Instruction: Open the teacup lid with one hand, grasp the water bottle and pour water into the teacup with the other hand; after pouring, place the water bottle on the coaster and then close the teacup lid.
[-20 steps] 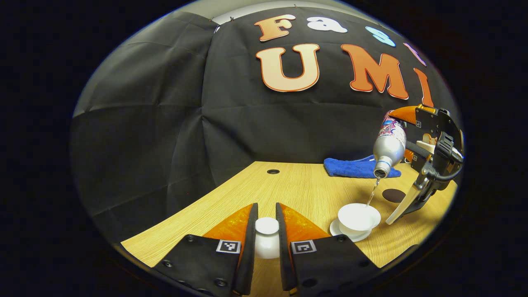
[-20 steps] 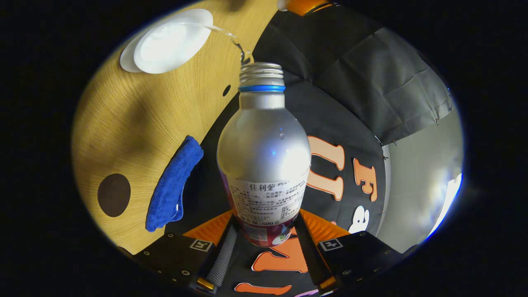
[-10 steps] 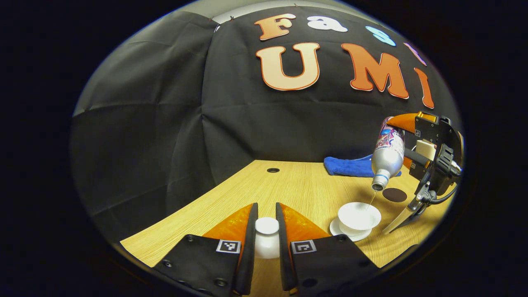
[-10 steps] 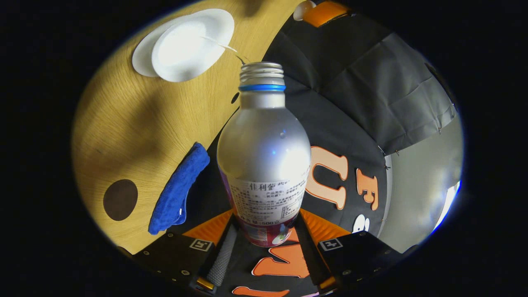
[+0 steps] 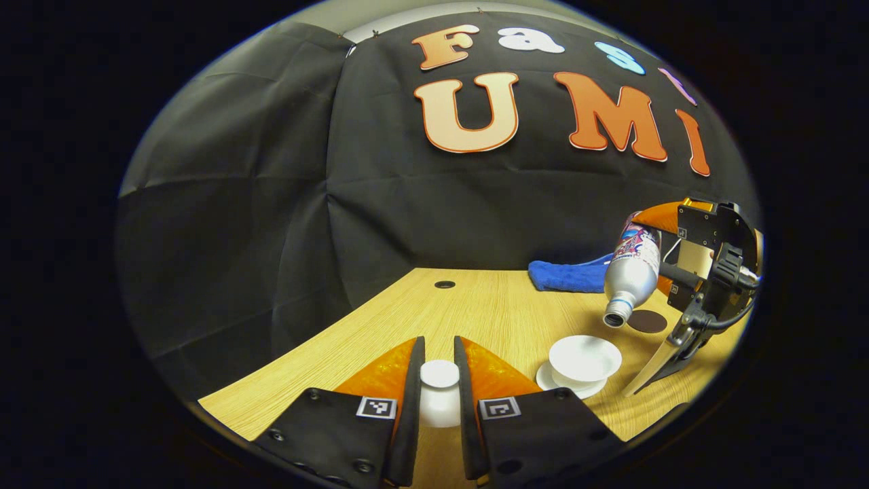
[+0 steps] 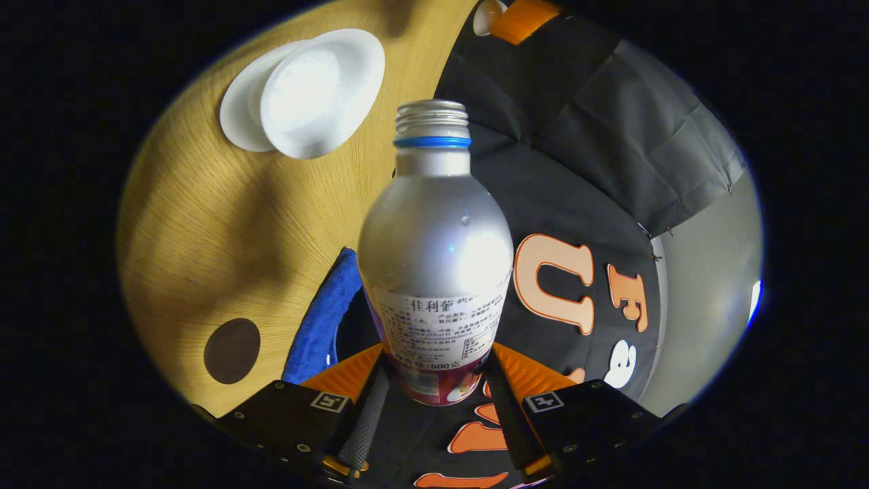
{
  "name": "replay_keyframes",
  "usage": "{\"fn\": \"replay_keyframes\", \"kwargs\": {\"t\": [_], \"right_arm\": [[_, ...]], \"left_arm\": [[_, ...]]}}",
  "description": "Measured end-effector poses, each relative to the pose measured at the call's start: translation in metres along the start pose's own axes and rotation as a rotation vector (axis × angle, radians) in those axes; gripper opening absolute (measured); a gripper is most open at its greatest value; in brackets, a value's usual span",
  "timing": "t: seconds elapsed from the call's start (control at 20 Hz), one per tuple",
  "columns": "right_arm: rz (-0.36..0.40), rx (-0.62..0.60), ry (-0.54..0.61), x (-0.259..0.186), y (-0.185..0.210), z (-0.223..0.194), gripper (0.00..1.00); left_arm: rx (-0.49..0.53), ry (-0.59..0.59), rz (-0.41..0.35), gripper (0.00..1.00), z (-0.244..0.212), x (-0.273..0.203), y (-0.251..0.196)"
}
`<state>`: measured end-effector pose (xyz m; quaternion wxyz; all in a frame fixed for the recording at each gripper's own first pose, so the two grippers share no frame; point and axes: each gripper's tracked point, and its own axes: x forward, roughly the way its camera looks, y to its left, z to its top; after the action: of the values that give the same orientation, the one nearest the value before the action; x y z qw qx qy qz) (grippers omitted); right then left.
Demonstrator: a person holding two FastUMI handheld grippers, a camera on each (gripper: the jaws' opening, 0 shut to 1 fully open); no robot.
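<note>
A light wood-grain surface [image 5: 489, 312] is seen, backed by black cloth walls; a small round hole [image 5: 445, 284] is set near its far edge. Counted on the surface: one white cup [image 5: 584, 358] on one saucer [image 5: 569, 382]; one dark round coaster [image 5: 647, 321]; one blue cloth [image 5: 567, 276] at the back edge. One lid [image 5: 439, 392] and one bottle [image 5: 630, 270] are held off the surface.

The left gripper [image 5: 439, 407] is closed narrowly on the lid; both fingers are pressed against its sides, low and near the front edge, left of the cup.

The right gripper [image 6: 434, 401] is clamped on the bottle's base, both fingers touching it. In the left gripper view the bottle's long axis is tilted, open mouth pointing down and toward the camera, base raised toward the wall; the mouth is held above and just right of the cup, between cup and coaster. No cap is seen on the threaded neck [image 6: 432, 122]; a blue ring sits below it.
</note>
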<state>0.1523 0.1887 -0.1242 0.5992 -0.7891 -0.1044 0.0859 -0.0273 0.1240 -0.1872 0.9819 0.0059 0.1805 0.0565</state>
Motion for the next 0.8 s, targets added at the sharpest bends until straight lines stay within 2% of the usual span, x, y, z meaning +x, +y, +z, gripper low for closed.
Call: {"fn": "replay_keyframes", "kwargs": {"t": [0.25,0.3,0.4,0.5,0.55,0.6,0.8], "right_arm": [[0.056,0.178,-0.008,-0.006,0.012,0.005,0.79],[0.075,0.234,-0.006,-0.005,0.012,0.003,0.79],[0.094,0.335,0.004,-0.008,0.013,0.001,0.79],[0.083,0.418,0.017,-0.013,0.006,-0.001,0.79],[0.08,0.46,0.019,-0.014,0.003,-0.002,0.79],[0.084,0.505,0.02,-0.013,0.0,-0.004,0.8],[0.103,0.705,0.042,-0.016,-0.006,-0.018,0.79]], "left_arm": [[-0.002,-0.016,-0.005,0.3,0.008,0.0,-0.005],[-0.002,-0.02,-0.007,0.27,0.01,0.0,-0.007],[-0.005,-0.026,-0.015,0.3,0.013,-0.001,-0.011],[0.0,-0.032,-0.024,0.3,0.017,0.0,-0.017],[0.005,-0.038,-0.025,0.27,0.02,0.001,-0.018],[0.006,-0.042,-0.026,0.3,0.022,0.001,-0.02],[0.017,-0.053,-0.04,0.3,0.029,0.002,-0.031]]}}
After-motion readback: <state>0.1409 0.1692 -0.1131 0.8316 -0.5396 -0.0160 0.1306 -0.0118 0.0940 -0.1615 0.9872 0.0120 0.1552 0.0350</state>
